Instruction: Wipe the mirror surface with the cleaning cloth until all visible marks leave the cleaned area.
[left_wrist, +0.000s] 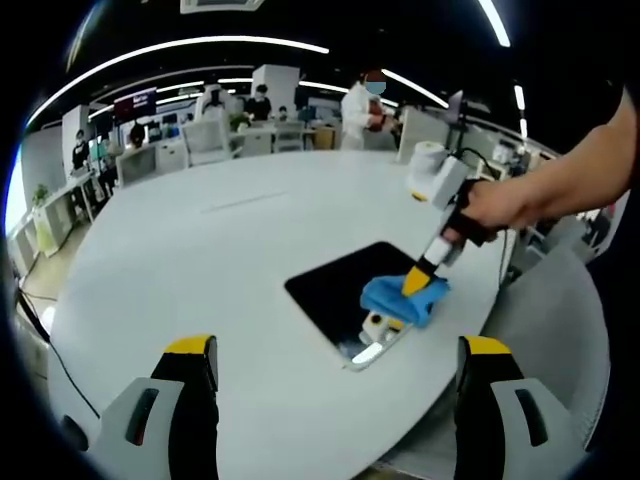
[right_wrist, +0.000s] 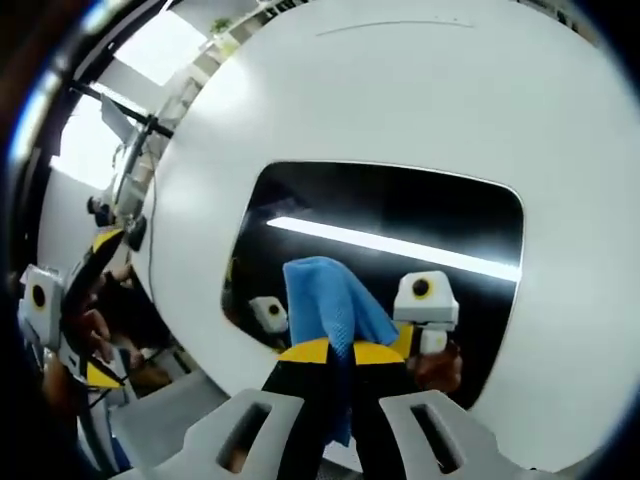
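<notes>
A dark rectangular mirror lies flat on the round white table, near its right edge. A blue cleaning cloth rests on the mirror's near right part, and my right gripper, held by a hand, is shut on it from above. In the right gripper view the cloth hangs from the closed right gripper over the mirror, which reflects a ceiling light and the gripper itself. My left gripper stands open, short of the mirror and holding nothing. It also appears off the table's edge.
The table's edge runs close past the mirror on the right, with a grey chair beyond it. Several people, desks and chairs stand at the far side of the room. A cable hangs at the left.
</notes>
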